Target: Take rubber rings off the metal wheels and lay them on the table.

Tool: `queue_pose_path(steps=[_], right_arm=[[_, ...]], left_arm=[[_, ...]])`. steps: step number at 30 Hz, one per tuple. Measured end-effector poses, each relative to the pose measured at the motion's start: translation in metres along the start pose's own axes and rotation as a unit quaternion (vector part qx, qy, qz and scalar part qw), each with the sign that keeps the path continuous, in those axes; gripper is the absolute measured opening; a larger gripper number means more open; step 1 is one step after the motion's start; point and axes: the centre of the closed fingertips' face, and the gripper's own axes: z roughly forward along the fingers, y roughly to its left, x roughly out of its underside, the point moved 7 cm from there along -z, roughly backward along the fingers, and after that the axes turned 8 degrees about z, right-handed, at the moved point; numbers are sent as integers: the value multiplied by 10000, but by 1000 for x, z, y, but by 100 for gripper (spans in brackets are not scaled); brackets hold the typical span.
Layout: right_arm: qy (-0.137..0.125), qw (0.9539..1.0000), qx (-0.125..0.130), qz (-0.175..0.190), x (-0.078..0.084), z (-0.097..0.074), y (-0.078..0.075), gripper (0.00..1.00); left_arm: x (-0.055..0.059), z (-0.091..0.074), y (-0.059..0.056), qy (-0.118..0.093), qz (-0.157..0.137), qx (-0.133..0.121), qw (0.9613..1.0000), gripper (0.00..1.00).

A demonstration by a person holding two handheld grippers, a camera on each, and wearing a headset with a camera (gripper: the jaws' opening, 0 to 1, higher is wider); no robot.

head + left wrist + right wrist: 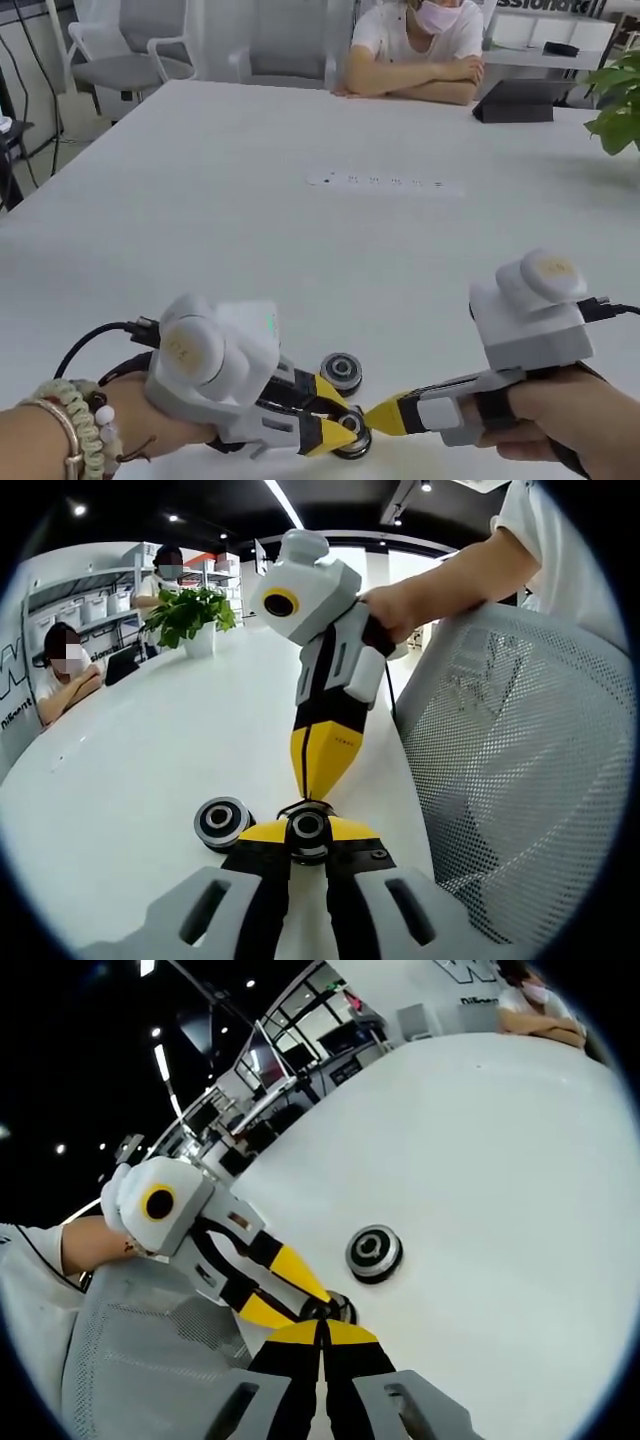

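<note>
Peeling the rubber ring (292, 810) off cleanly would, I judged, need a firm hold on one side and a steady pull on the other. The left gripper (338, 412) should brace the metal wheel (352, 436) so it could not spin or tip. The right gripper (373, 418) should draw the rubber outward over the rim, not drag the whole wheel sideways. A slip looked likely if the pinch took too little rubber.

At the lower left of the head view, the left hand (120, 425), with beaded bracelets (75, 425) at the wrist, lay low over the white surface (300, 250). Its gripper was almost level and pointed right, the yellow jaws clamped on either side of the wheel. A second wheel (342, 370) lay flat on the surface just beyond, apart from both grippers, with its black ring on.

From the lower right, the right hand (560, 415) angled its gripper leftward and slightly down. Its jaws were pressed together to a point at the held wheel's edge, apparently nipping the ring there. No ring lay loose on the surface.
</note>
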Motion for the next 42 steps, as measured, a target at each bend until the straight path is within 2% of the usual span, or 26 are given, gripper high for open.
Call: queue_pose_path(steps=[18,42], right_arm=[[-12,10000,-71,45,-1,1,-1,0],[104,9998,-131,57,-1,2,1,0]], left_arm=[[0,0,0,27,-128,-11,9999,7],[0,0,0,-3,83,194,9998,7]])
